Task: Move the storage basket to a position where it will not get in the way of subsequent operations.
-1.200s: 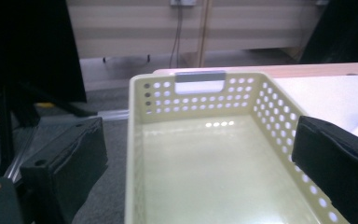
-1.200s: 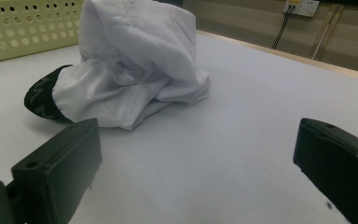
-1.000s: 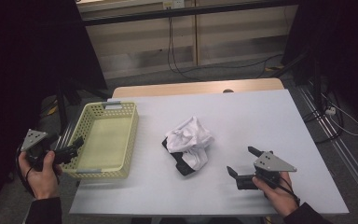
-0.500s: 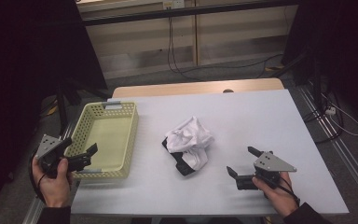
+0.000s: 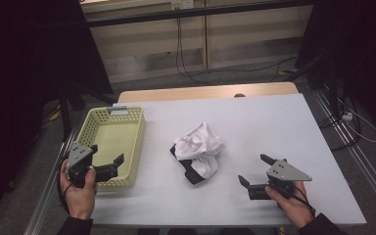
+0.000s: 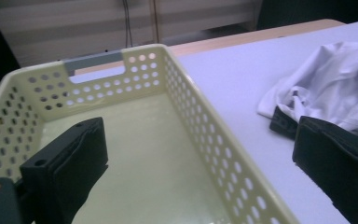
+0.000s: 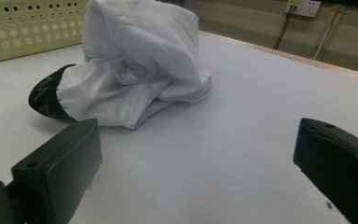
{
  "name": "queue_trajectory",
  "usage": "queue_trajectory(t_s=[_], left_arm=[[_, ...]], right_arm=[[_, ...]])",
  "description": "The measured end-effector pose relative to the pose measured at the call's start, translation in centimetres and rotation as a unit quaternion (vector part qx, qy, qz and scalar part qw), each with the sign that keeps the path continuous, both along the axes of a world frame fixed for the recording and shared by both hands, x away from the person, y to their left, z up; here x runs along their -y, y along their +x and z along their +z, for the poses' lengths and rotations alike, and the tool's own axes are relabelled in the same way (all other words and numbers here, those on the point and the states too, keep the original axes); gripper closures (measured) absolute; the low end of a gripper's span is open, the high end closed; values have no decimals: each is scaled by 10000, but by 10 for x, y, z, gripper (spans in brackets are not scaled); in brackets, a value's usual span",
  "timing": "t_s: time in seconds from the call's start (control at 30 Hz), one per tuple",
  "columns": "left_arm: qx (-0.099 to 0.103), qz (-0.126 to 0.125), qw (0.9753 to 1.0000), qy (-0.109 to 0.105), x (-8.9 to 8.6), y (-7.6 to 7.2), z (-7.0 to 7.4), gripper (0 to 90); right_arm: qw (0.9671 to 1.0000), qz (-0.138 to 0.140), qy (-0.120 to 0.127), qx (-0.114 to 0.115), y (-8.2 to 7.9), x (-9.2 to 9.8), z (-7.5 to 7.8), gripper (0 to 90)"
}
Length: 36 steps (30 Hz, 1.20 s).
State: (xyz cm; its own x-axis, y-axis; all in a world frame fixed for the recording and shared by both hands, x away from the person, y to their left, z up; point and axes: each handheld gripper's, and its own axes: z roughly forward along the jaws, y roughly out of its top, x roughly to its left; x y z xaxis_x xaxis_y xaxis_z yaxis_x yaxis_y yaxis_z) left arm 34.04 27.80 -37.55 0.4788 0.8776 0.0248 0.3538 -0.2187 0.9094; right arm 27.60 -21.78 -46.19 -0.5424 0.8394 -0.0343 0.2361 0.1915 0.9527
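Note:
A crumpled white garment with a black band [image 5: 198,147] lies in the middle of the white table [image 5: 274,127]. A pale yellow perforated basket [image 5: 139,132] stands empty at the table's left. My left gripper [image 5: 107,152] is open at the basket's near end, one jaw over the basket floor. In the left gripper view the basket [image 6: 205,126] runs between the jaws of that gripper [image 6: 203,140], and the garment [image 6: 335,88] lies off to the right. My right gripper [image 5: 252,169] rests open near the front right. It [image 7: 200,144] faces the garment [image 7: 140,60] from a short distance away.
A wooden strip [image 5: 205,92] edges the table's far side. Beyond it are a wall with cables [image 5: 181,44] and a dark floor. The basket wall [image 7: 28,28] appears behind the garment in the right gripper view. Bare tabletop lies right of the garment.
My left gripper has moved right, from off the table's left edge to the near end of the basket. The right gripper and the garment have not moved.

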Motion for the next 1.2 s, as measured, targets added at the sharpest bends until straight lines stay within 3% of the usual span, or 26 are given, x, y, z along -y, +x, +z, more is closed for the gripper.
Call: queue_trajectory(t_s=[0.43,0.67,0.87,1.2], left_arm=[[-83,-523,9986,65,40,-1,-7,34],[-72,-581,9982,134,56,-1,-15,32],[-162,-888,9956,237,72,2,-22,34],[-238,-1113,9930,326,92,3,-30,34]], right_arm=[[10000,-39,-13,-12,2,0,0,5],[10000,-2,42,-35,2,-2,0,6],[10000,58,26,-31,3,-4,-1,7],[9999,101,-5,-8,-1,-6,0,7]])
